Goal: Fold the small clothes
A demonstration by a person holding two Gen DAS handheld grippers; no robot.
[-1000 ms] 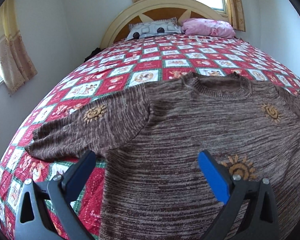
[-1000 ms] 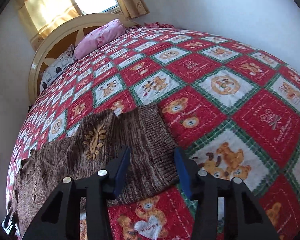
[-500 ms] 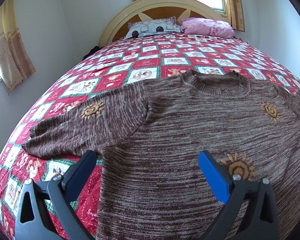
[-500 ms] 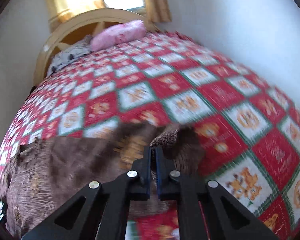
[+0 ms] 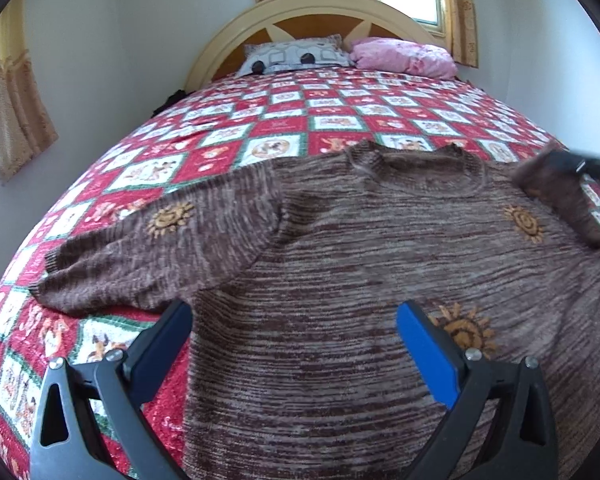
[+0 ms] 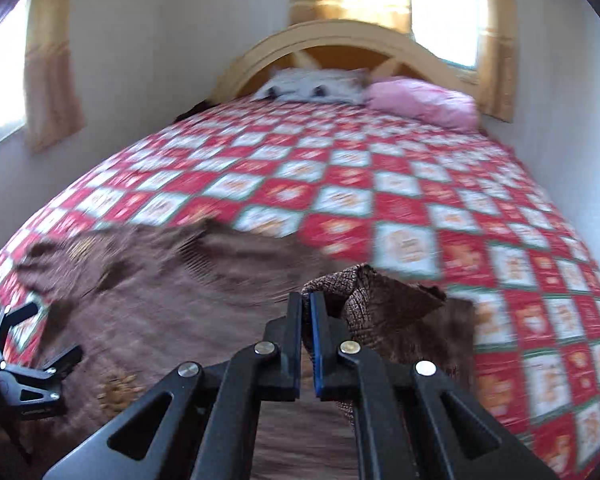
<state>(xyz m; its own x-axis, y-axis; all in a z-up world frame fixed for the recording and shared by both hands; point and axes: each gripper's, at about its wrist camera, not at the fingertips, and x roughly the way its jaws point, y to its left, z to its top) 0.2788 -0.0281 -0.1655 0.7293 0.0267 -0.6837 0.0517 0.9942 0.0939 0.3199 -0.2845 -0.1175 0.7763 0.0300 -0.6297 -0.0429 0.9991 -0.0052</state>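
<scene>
A brown knitted sweater [image 5: 340,264] with orange sun patches lies face up on the bed, neck toward the headboard. Its left sleeve [image 5: 140,256] lies spread out flat. My left gripper [image 5: 296,340] is open and empty, hovering over the sweater's lower left body. My right gripper [image 6: 306,312] is shut on the right sleeve cuff [image 6: 364,296] and holds it lifted above the sweater body [image 6: 160,312]. In the left wrist view the raised right sleeve [image 5: 556,196] and the right gripper [image 5: 596,168] show at the far right edge.
The bed has a red, white and green patchwork quilt [image 5: 332,120]. A grey patterned pillow [image 5: 296,54] and a pink pillow [image 5: 404,54] lie by the curved wooden headboard [image 5: 312,8]. White walls close in on both sides; curtained windows are behind and left.
My right gripper shut on the right sleeve cuff, lifted it and swung it left over the sweater body. My left gripper stayed open and rose slightly.
</scene>
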